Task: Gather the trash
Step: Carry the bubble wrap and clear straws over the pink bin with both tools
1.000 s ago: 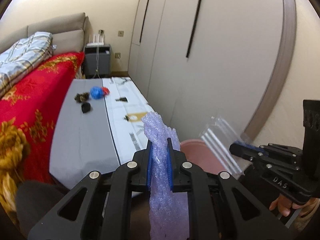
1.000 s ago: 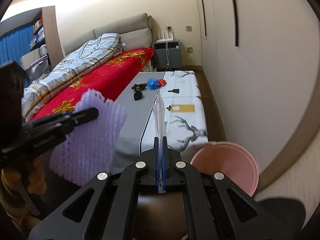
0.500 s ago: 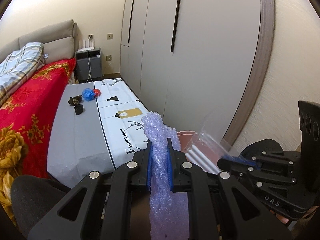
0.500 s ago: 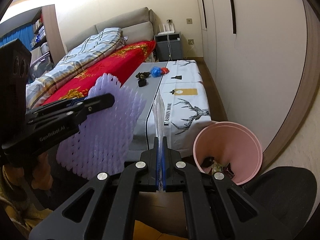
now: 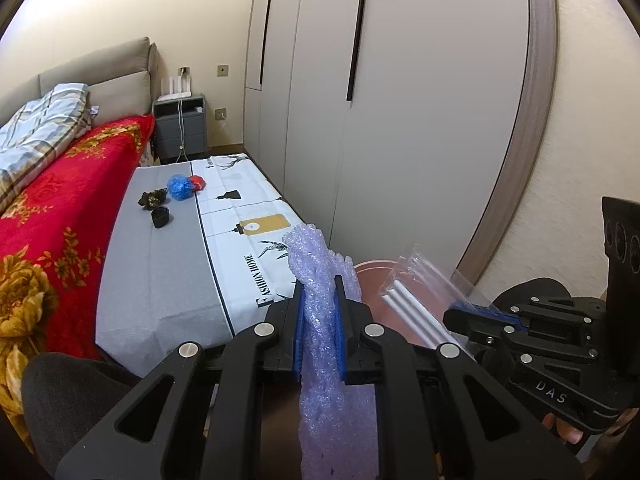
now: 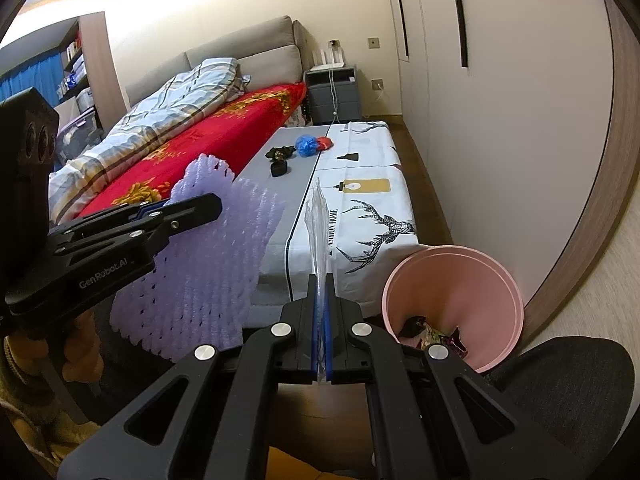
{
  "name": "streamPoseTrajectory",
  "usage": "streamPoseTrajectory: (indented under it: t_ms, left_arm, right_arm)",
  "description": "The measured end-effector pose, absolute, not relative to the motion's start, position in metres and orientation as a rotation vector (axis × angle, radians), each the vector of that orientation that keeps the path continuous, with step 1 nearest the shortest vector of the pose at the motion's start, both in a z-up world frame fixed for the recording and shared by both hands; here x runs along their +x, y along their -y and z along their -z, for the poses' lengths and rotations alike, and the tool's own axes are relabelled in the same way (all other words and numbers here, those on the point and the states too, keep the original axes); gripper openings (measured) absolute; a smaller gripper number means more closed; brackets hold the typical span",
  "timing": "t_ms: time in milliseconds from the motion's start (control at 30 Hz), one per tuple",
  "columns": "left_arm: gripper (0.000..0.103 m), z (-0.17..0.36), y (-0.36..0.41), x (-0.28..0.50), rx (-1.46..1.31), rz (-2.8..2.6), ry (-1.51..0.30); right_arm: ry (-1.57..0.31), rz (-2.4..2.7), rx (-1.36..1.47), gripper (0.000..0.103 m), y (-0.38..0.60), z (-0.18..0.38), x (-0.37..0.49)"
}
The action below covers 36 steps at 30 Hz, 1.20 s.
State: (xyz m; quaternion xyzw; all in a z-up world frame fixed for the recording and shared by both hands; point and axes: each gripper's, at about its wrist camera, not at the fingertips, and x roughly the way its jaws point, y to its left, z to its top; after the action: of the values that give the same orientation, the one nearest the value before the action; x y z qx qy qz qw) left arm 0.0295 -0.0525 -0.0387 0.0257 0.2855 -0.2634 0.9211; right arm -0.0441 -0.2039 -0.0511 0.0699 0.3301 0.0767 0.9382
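A pink bin (image 6: pixel 454 304) stands on the floor beside the cloth-covered table (image 6: pixel 360 200), scraps at its bottom. The left gripper (image 5: pixel 319 334) is clamped on a purple foam net (image 5: pixel 320 280), its long axis upright between the jaws. The right gripper (image 6: pixel 320 330) pinches a clear plastic bag (image 6: pixel 318 232), standing edge-on, just left of the bin.

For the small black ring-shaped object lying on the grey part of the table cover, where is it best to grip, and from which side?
Come from above. The small black ring-shaped object lies flat on the grey table cover, apart from the dark crumpled piece, so probably pinch across its rim, one finger in the hollow. Both tools are full now.
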Motion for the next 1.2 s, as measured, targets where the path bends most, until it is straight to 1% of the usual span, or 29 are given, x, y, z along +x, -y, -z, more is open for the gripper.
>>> streamPoseTrajectory:
  t_ms: [267,567,967,1200]
  left_arm:
    - [0.012,0.042,0.057,0.046,0.037,0.560,-0.607]
    - [0.012,0.046,0.087,0.075,0.074,0.594,-0.620]
    - [0.012,0.063,0.173,0.131,0.154,0.715,-0.635]
    - [0.012,0.089,0.221,0.165,0.165,0.772,-0.658]
  right_arm:
    - [-0.684,-0.104,0.178,0.002,0.226,0.059,-0.033]
    - [-0.668,0.019,0.214,0.002,0.271,0.065,-0.010]
    - [-0.686,0.201,0.266,0.003,0.332,0.082,0.038]
    - [-0.718,0.289,0.309,0.004,0.353,0.101,0.062]
